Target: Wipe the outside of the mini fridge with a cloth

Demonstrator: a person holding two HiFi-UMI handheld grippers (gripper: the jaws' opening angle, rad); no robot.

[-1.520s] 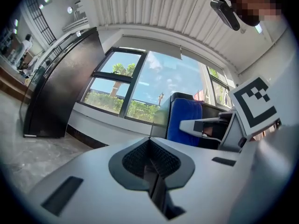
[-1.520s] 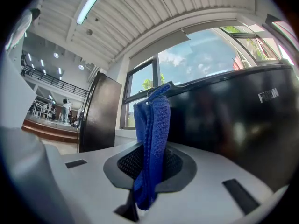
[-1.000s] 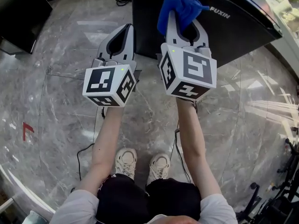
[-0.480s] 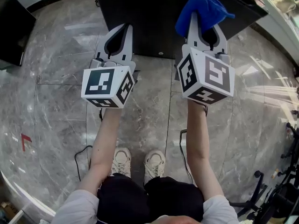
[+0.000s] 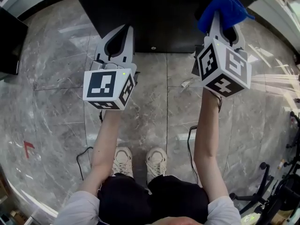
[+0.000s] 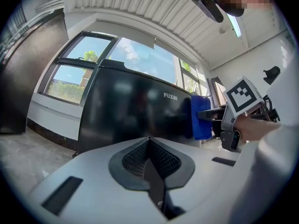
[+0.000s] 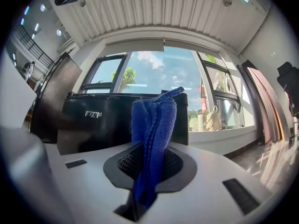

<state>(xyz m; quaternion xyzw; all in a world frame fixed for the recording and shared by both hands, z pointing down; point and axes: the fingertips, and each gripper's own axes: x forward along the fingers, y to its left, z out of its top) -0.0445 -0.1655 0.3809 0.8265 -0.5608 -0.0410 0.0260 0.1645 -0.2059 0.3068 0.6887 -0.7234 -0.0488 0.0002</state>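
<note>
1. Here the black mini fridge [image 5: 154, 13] fills the top centre of the head view, standing on grey marble floor [image 5: 51, 107].
2. The blue cloth [image 5: 224, 7] is at upper right, over the fridge's right end, with the right gripper [image 5: 224, 26] clamped on it.
3. Left of centre, the left gripper [image 5: 123, 29] points at the fridge, its jaws pressed together with nothing between them.

Seen from above, two bare forearms reached forward from the bottom of the frame. The left arm [image 5: 104, 149] held the left gripper [image 5: 123, 29] at centre left, its jaws pressed together with nothing between them and its marker cube [image 5: 108, 89] facing up. The right arm [image 5: 205, 139] stretched farther, to the upper right. There the right gripper [image 5: 224, 21] had its jaws clamped on a blue cloth [image 5: 224, 4], which stood bunched above the tips.
</note>
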